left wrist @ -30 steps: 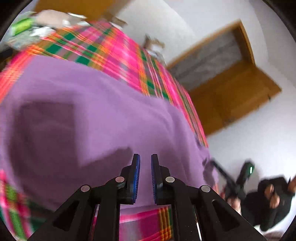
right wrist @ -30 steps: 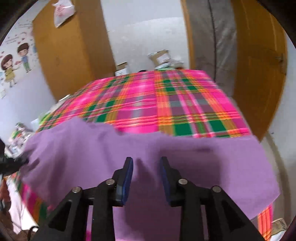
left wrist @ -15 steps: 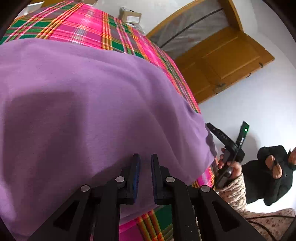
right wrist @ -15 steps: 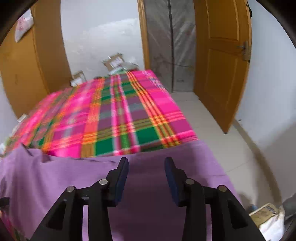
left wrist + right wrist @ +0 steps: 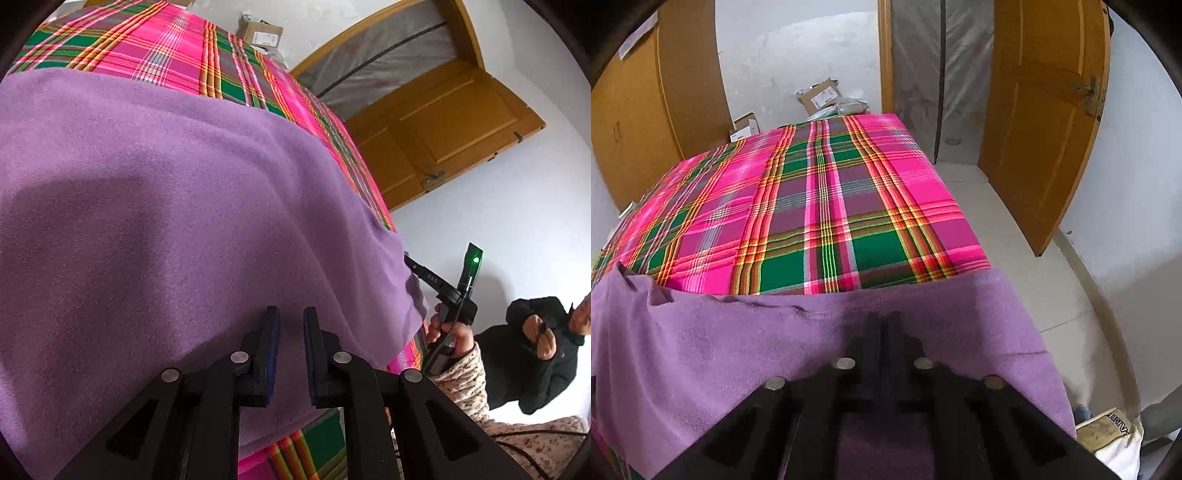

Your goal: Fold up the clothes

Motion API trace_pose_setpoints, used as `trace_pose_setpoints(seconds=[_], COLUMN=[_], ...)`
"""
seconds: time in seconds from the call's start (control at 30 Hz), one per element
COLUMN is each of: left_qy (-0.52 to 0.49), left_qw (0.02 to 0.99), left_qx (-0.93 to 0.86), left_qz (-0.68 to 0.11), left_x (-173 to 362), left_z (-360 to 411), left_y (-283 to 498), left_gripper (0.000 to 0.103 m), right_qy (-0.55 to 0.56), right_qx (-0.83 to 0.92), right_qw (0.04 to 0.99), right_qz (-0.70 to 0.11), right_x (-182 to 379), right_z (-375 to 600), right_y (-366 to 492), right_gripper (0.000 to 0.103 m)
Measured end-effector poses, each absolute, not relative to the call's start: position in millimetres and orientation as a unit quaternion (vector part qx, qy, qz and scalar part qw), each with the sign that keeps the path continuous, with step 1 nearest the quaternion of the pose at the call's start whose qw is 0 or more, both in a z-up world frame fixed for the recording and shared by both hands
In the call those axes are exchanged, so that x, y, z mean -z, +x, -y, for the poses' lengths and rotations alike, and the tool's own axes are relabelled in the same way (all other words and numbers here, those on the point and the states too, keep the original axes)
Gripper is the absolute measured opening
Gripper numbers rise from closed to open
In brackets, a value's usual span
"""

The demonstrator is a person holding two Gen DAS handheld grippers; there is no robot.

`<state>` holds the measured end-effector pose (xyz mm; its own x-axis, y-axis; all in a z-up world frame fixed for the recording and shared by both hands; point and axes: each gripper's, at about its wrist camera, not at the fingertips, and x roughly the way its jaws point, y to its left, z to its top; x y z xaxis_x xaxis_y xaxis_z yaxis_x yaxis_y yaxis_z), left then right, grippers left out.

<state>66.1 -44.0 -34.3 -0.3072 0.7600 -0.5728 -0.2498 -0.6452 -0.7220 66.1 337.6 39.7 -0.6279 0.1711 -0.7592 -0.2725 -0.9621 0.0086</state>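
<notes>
The right gripper's (image 5: 884, 321) fingers had closed together on the near hem of the purple garment (image 5: 738, 350), the fleece bunched around their tips, while the left gripper's (image 5: 290, 325) fingers stood narrowly parted over the same cloth with nothing visibly between them (whether they touched the nap could not be told). The garment lay ahead of and beneath both pairs of fingers, its long axis running crosswise to them along the near edge of the plaid bedspread (image 5: 827, 206). Judged from this, the right side was ready to carry the hem forward; the left needed a grip first.
</notes>
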Motion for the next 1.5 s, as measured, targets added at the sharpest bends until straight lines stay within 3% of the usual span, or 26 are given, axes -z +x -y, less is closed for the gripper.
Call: trace_pose_setpoints(seconds=[0.17,0.6,0.63,0.7,0.83,0.9,1.03,1.13,1.17,1.5], left_qy=[-0.486,-0.482,-0.482,-0.481,-0.481,-0.481,-0.481,-0.480,-0.481,-0.480], left_qw=[0.332,0.332,0.332,0.332,0.332,0.332,0.332,0.331,0.331,0.328], left_qx=[-0.763,-0.765,-0.765,-0.765,-0.766,-0.766,-0.766,-0.766,-0.766,-0.769], left_qz=[0.265,0.268,0.268,0.270,0.268,0.268,0.270,0.269,0.269,0.266], left_x=[37.5,39.9,40.2,40.8,41.1,41.3,41.9,41.6,41.4,39.8], left_z=[44.0,46.9,47.1,48.2,49.9,51.1,51.5,50.5,50.3,48.3], left_y=[67.2,72.4,72.6,72.4,74.4,74.2,74.8,73.8,73.9,74.9], left_gripper=[0.013,0.013,0.013,0.013,0.013,0.013,0.013,0.013,0.013,0.013], right_qy=[-0.370,-0.407,-0.398,-0.388,-0.398,-0.406,-0.409,-0.402,-0.400,-0.368], right_qx=[-0.915,-0.899,-0.901,-0.900,-0.888,-0.883,-0.880,-0.883,-0.884,-0.888], right_qw=[0.153,0.141,0.142,0.153,0.187,0.186,0.183,0.190,0.191,0.232], right_qz=[-0.048,-0.084,-0.102,-0.126,-0.135,-0.145,-0.157,-0.153,-0.149,-0.149], right_x=[-58.3,-49.2,-51.2,-53.5,-48.7,-43.3,-39.1,-39.9,-40.5,-53.5], right_z=[-343.0,-358.6,-364.6,-376.0,-397.1,-406.0,-415.5,-415.4,-414.8,-429.2], right_y=[72.2,67.3,71.9,78.9,80.2,77.3,73.2,76.6,77.1,84.4], right_gripper=[0.002,0.004,0.005,0.018,0.024,0.034,0.034,0.017,0.003,0.003])
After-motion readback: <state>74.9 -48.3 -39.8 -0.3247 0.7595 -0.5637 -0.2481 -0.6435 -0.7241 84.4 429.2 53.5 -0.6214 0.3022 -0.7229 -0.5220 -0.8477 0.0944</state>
